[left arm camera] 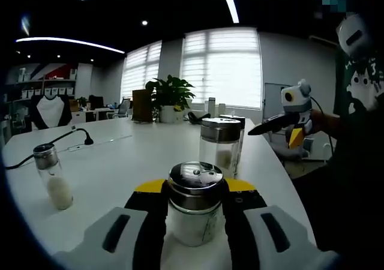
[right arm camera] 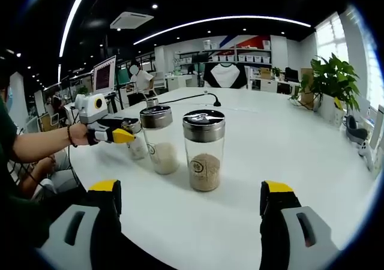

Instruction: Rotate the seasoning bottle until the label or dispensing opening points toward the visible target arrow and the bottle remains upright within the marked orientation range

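White office surface (left arm camera: 138, 156) carries upright shakers; left tongs (left arm camera: 195, 222) clasp the nearest seasoning bottle (left arm camera: 195, 207), right tongs (right arm camera: 191, 207) spread empty, no arrow discernible, so rotation seems pending.

An open office with a dark ceiling (left arm camera: 180, 6) carrying strip lights (left arm camera: 228, 1) and small spotlights. Tall windows with white blinds (left arm camera: 223, 68) glow behind a potted plant (left arm camera: 170, 95) at the far end of the long white worktop (left arm camera: 126, 156). Wall shelves (right arm camera: 246, 55) hold white boxes; desks with a monitor (right arm camera: 103, 73) stand alongside.
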`<state>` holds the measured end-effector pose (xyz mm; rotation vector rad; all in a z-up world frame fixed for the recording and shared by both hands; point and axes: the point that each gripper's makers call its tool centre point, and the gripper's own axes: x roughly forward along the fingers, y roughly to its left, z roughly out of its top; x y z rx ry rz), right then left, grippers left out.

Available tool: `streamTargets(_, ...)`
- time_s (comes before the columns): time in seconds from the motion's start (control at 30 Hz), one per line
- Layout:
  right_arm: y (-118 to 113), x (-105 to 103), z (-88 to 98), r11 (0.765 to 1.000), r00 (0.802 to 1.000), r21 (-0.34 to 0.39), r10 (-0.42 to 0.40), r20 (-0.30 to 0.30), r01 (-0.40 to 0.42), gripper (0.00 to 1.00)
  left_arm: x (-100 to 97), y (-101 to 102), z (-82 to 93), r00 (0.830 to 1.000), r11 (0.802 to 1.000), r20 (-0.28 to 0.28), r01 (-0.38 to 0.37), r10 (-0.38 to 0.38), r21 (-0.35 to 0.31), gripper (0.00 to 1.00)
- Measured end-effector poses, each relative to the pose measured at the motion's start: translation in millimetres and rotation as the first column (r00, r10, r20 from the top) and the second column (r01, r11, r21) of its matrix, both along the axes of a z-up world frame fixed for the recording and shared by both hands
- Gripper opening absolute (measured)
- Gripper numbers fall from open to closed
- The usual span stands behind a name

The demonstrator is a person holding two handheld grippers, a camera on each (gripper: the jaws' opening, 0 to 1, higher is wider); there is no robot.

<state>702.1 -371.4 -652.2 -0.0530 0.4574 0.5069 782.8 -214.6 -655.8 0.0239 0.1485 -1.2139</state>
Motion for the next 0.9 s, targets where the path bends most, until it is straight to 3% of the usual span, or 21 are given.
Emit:
streamTargets(0.13,-0.9,0.2,0.4,1.0,1.0,0.004,-0.006,0.0,0.006,0.99,0.8,1.3,5.0,1.0,1.0,0.002,-0.011,0.011,-0.019,0.44)
streamTargets(0.27,-1.1,-0.6,-1.2,1.0,1.0,0.002,-0.005,-0.003,0.005,0.99,-0.7,4.4,5.2,0.999,0.999,0.026,-0.033,0.033,0.008,0.52)
streamTargets(0.37,-1.0,-0.9,-1.8,1.0,1.0,0.003,-0.004,-0.006,0.004,0.99,0.0,12.8,8.4,0.997,0.996,0.005,-0.08,0.08,-0.029,0.51)
streamTargets(0.47,-1.0,-0.8,-0.9,1.0,1.0,0.004,-0.004,-0.001,0.004,0.99,1.0,24.6,8.8,0.986,0.987,0.028,-0.163,0.163,-0.01,0.57)
streamTargets(0.53,-1.4,-0.7,-1.6,1.0,1.0,0.005,-0.006,-0.002,0.006,0.99,-4.3,28.8,10.8,0.982,0.982,0.026,-0.188,0.188,-0.028,0.61)
streamTargets(0.9,3.6,3.3,-4.3,1.0,1.0,0.008,0.004,-0.006,-0.004,0.98,-40.0,50.0,30.8,0.957,0.956,0.042,-0.282,0.286,-0.084,0.6)
